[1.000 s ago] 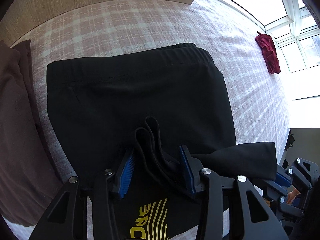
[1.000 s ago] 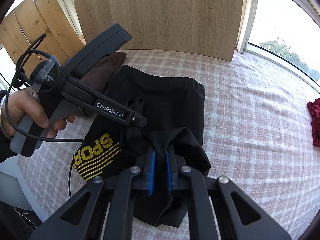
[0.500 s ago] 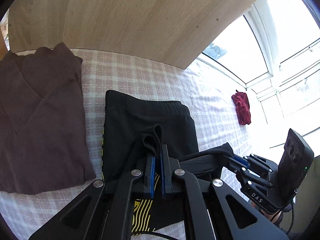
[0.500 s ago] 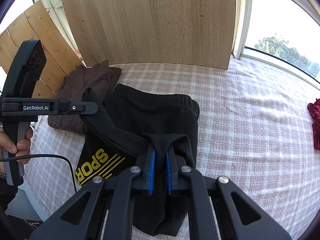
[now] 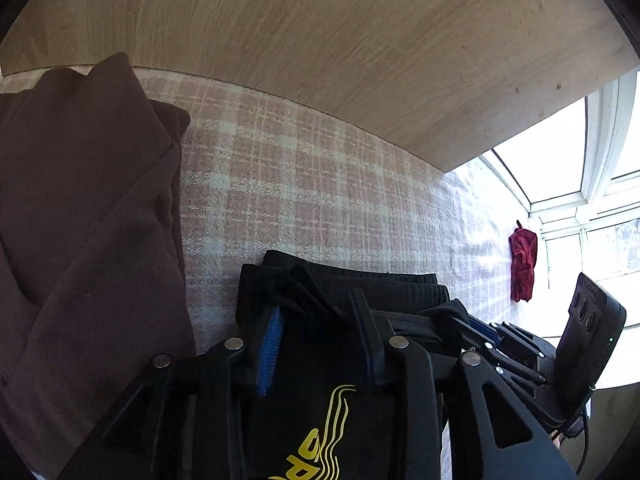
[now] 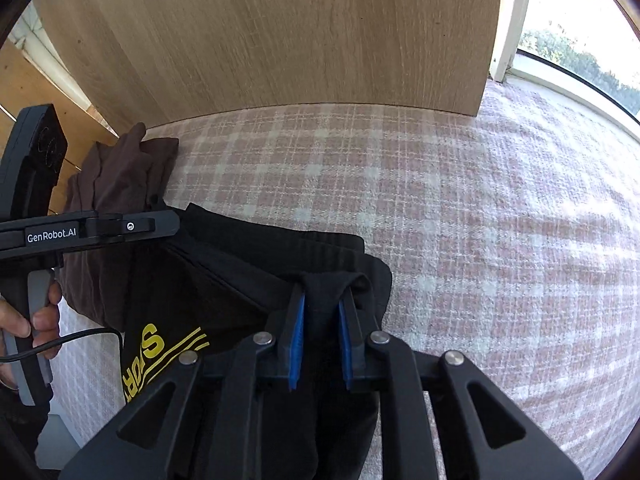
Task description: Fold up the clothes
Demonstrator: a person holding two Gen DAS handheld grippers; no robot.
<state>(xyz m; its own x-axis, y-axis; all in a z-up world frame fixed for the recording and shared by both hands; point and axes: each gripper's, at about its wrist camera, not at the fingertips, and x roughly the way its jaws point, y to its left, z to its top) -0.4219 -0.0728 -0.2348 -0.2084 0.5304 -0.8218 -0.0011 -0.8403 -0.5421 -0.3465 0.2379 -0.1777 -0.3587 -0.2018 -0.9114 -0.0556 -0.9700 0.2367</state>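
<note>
Your left gripper (image 5: pixel 318 340) stands with its jaws parted, the black shorts (image 5: pixel 352 292) lying loose between them, their ribbed waistband just ahead of the tips; your right gripper (image 6: pixel 322 318) has its jaws slightly apart with a fold of the same shorts between the pads, though whether they still pinch it is hard to judge; a folded brown garment (image 5: pixel 80 220) lies left of your left claw on the checked blanket (image 6: pixel 460 220).
</note>
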